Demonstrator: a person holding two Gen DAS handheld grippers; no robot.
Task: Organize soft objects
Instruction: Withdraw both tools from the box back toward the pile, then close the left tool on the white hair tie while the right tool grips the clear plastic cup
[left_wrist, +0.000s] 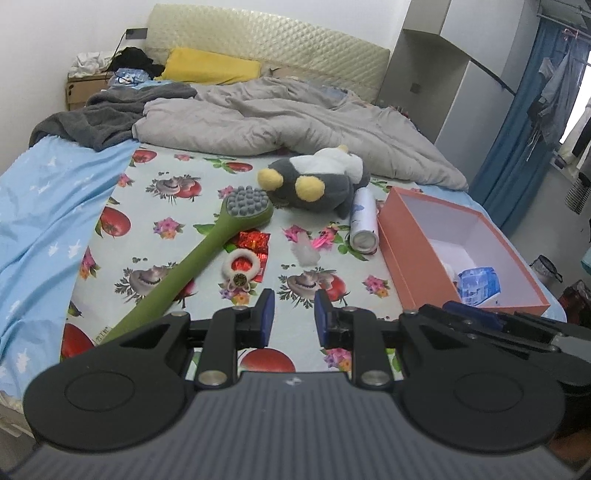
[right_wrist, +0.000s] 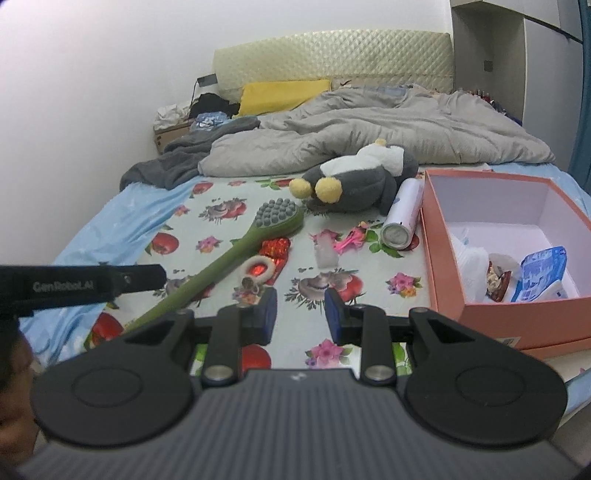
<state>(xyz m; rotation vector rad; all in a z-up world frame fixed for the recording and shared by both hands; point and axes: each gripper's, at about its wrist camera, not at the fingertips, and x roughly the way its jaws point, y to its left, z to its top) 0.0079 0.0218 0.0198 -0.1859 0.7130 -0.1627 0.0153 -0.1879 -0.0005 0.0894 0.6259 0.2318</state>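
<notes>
On the bed, at twelve o'clock from our tongs, lies the plush, soft and light; we'd pinch its body. Left tongs and right tongs are open, holding nothing.

We see a cloth on the bed w/ a pale ground printed in red tomatoes, pink flowers & grey mushrooms; the sheet beside it is light blue w/ small white marks. Plush toy: dark grey, white belly, yellow feet. Brush: olive green w/ grey nubs. Box: salmon-pink outside, white inside, holding a blue-and-white packet. Wrapper: shiny red. Hair tie: cream. Can: white. Duvet: grey-beige. Pillow: yellow. Headboard: cream, quilted diamonds. Curtain: blue. Gripper pads: blue on black.
</notes>
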